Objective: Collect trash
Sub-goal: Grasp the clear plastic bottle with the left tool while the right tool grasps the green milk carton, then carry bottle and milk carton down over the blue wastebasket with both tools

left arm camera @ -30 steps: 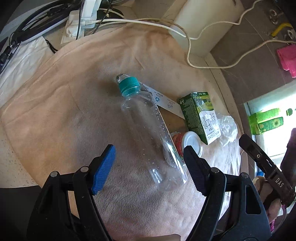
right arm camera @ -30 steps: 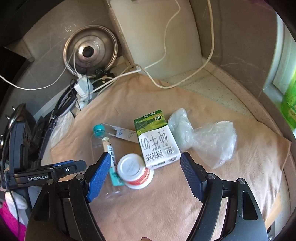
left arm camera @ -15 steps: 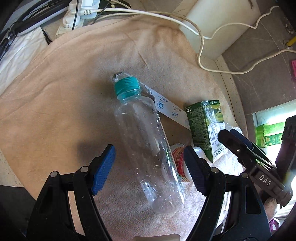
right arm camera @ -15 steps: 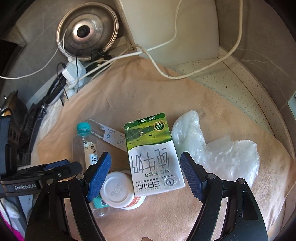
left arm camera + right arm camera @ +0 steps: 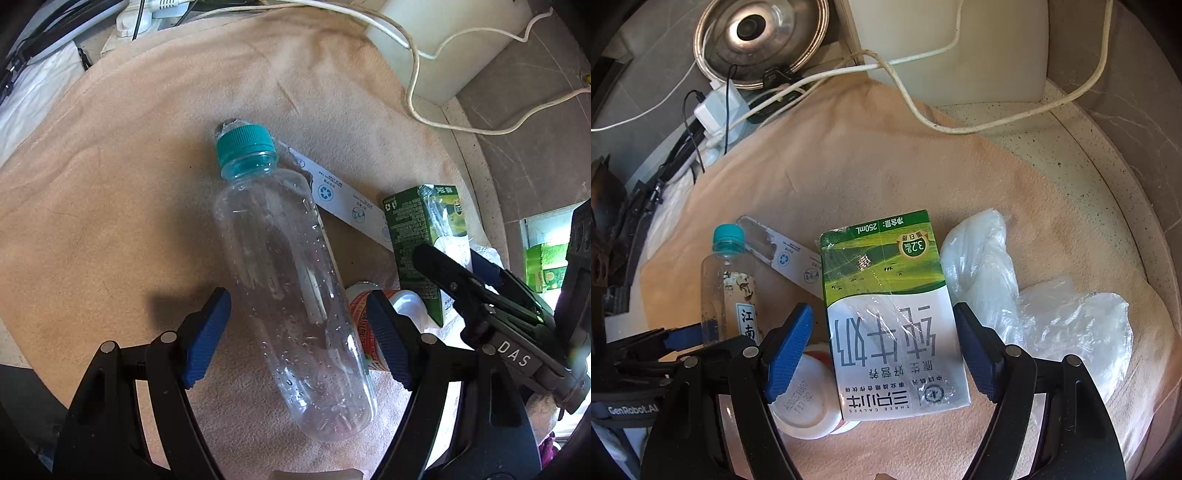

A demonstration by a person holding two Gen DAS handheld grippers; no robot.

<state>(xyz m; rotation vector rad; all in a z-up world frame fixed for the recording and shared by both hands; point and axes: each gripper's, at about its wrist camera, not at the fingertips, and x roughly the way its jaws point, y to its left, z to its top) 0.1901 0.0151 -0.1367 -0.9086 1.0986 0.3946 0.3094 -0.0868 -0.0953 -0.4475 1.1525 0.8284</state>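
1. The clear plastic bottle (image 5: 291,280) is the biggest bit of trash here. It lies on its side on the tan cloth (image 5: 129,166), teal cap (image 5: 245,146) toward 12 o'clock, base toward 5. It looks empty apart from droplets, so probably very light, thin-walled and a bit slick; I'd guess it dents or rolls if pinched hard. The left gripper (image 5: 299,332) has its fingers spread wide on either side of the lower body, not touching. Mid-body across the width seems the sane grab.

2. The green-and-white milk carton (image 5: 890,317) lies flat, just at the bottle's 3 o'clock side. Stiff card, flat faces, likely light if drained. The right gripper (image 5: 884,349) stands wide open around its long sides, a pad near each edge but no squeeze. Clamping those side edges should hold fine.

3. The crumpled clear plastic bag (image 5: 1034,310) sits touching the carton at its 3 o'clock. Soft, floppy, slippery; pinch a bunched fold.

4. The small white-lidded cup (image 5: 805,402) is tucked between bottle and carton, partly under the right gripper's left finger. Round and light, so it could skid.
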